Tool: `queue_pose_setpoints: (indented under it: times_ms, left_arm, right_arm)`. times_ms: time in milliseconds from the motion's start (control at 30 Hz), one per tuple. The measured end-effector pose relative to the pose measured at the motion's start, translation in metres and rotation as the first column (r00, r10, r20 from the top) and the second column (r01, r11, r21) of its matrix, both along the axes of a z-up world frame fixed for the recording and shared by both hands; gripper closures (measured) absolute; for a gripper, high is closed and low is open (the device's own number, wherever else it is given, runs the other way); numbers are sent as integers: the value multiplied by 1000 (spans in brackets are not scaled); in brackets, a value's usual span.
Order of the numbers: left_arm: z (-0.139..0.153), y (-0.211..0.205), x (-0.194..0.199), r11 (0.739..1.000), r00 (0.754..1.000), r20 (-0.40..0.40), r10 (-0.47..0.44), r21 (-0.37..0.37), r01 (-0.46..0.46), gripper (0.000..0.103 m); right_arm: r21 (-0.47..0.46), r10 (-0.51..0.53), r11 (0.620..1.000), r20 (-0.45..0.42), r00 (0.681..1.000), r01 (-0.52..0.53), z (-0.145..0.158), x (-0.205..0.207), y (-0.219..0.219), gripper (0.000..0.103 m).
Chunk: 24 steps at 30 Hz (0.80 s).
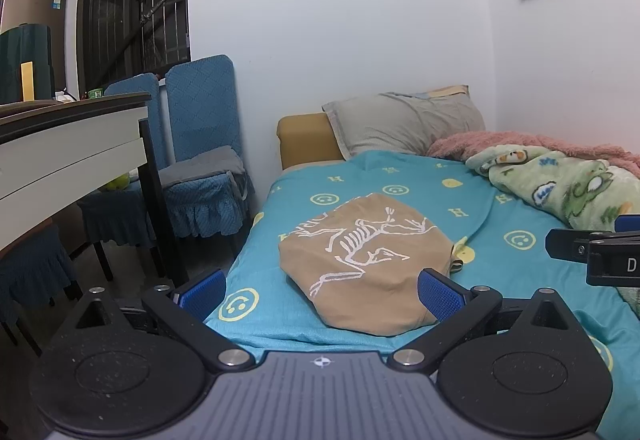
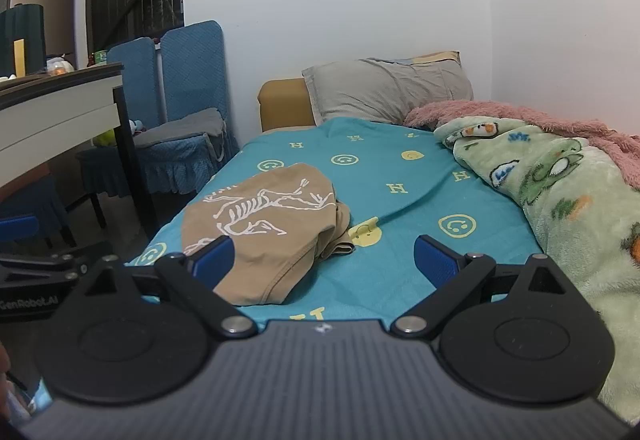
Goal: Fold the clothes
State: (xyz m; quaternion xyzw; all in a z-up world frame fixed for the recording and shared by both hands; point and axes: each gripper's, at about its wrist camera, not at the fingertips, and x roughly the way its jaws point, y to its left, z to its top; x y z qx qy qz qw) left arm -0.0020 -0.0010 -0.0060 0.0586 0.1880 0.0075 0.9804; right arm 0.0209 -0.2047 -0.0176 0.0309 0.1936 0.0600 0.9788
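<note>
A tan T-shirt (image 1: 360,260) with a white skeleton print lies bunched on the teal bed sheet (image 1: 500,208). It also shows in the right wrist view (image 2: 260,228). My left gripper (image 1: 320,294) is open and empty, hovering just before the shirt's near edge. My right gripper (image 2: 324,260) is open and empty, to the right of the shirt's near edge, above the sheet (image 2: 400,200). The right gripper's side shows at the right edge of the left wrist view (image 1: 600,252).
A green cartoon blanket (image 2: 560,192) and a pink fleece (image 2: 520,116) lie along the bed's right side by the wall. A grey pillow (image 2: 384,88) is at the head. A white table (image 1: 68,144) and blue chairs (image 1: 200,144) stand left of the bed.
</note>
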Motion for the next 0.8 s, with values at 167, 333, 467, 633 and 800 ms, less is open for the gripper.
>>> queue_pose_setpoints:
  times_ms: [167, 333, 467, 633, 800]
  left_arm:
    - [1, -1, 0, 1000, 1000, -2, -2, 3, 2, 0]
    - [0, -2, 0, 1000, 1000, -7, -3, 6, 3, 0]
    - [-1, 0, 3, 1000, 1000, -26, 7, -11, -7, 0]
    - [-7, 2, 10, 1000, 997, -81, 8, -27, -10, 0]
    - [-17, 7, 18, 995, 989, -136, 51, -82, -62, 0]
  right_arm:
    - [2, -2, 1000, 0, 1000, 2, -1, 0, 0, 5]
    - [5, -10, 1000, 1, 1000, 10, -2, 2, -1, 5]
    - [9, -21, 1000, 2, 1000, 21, -3, 3, -3, 5]
    - [25, -53, 998, 1, 999, 53, -4, 4, -10, 5]
    - [35, -86, 996, 6, 996, 86, -4, 5, -16, 5]
